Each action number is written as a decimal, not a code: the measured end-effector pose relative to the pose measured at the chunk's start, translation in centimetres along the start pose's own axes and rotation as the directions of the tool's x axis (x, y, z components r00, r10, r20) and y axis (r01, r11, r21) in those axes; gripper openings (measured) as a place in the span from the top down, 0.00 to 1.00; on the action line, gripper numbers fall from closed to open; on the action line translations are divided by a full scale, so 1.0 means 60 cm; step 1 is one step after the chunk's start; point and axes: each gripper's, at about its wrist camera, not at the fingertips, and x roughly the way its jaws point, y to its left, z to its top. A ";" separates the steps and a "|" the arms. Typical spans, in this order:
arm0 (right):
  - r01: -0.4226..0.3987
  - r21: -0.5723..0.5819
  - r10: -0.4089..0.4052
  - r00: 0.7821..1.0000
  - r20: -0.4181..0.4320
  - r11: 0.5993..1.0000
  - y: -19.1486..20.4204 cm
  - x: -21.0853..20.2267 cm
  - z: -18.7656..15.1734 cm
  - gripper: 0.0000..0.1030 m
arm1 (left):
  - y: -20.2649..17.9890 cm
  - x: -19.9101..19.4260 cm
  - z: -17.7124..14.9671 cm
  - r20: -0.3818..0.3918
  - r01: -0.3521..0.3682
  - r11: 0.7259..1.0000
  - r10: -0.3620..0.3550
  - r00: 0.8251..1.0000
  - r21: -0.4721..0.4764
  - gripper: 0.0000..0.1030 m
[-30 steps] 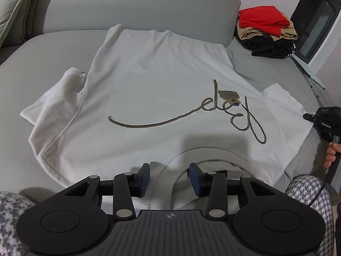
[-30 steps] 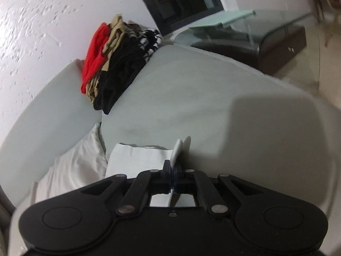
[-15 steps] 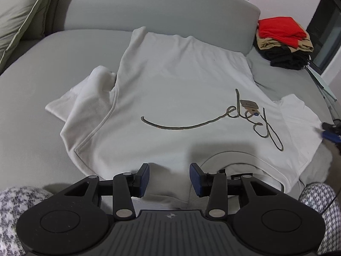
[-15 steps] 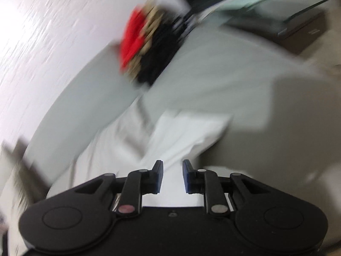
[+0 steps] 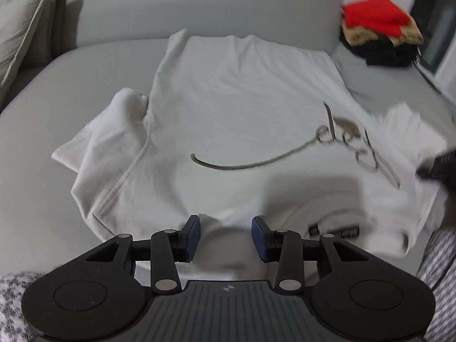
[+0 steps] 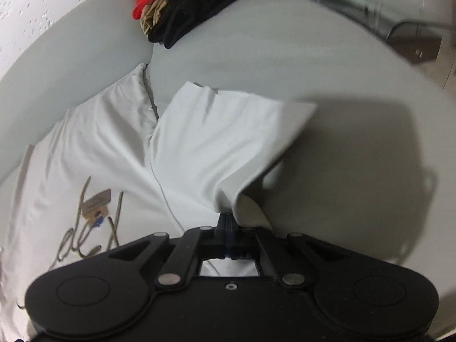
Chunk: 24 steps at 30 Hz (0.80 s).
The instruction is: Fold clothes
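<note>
Item: white T-shirt, laid flat, front up, on a grey sofa, collar toward the camera in the left wrist view. A looping script print with a small sewn tag is carried across the chest.

Left sleeve: rumpled and bunched beside the body.

Right sleeve: lifted at its lower edge, the cloth drawn into a peak.

Left gripper: held over the shoulder area beside the collar; fingers spread apart, nothing seen between them.

Right gripper: fingers pressed together, pinching the edge of the right sleeve.

Also noted: folded pile of red, tan and black garments at the sofa's far corner, well apart from the shirt; a cushion at far left.
</note>
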 end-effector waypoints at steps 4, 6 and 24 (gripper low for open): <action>-0.062 -0.022 0.062 0.998 0.010 0.998 0.008 -0.049 -0.007 0.90 | 0.001 -0.032 -0.007 0.002 0.075 0.997 -0.075 0.997 0.026 0.67; -0.159 -0.047 0.159 0.987 0.003 0.986 0.011 -0.078 -0.010 0.80 | 0.030 -0.059 -0.011 0.044 0.124 0.992 -0.122 0.992 -0.037 0.64; -0.480 0.030 0.481 0.874 -0.072 0.877 0.055 -0.150 -0.078 0.53 | 0.353 0.035 0.036 0.091 0.119 0.583 -0.077 0.993 -0.804 0.59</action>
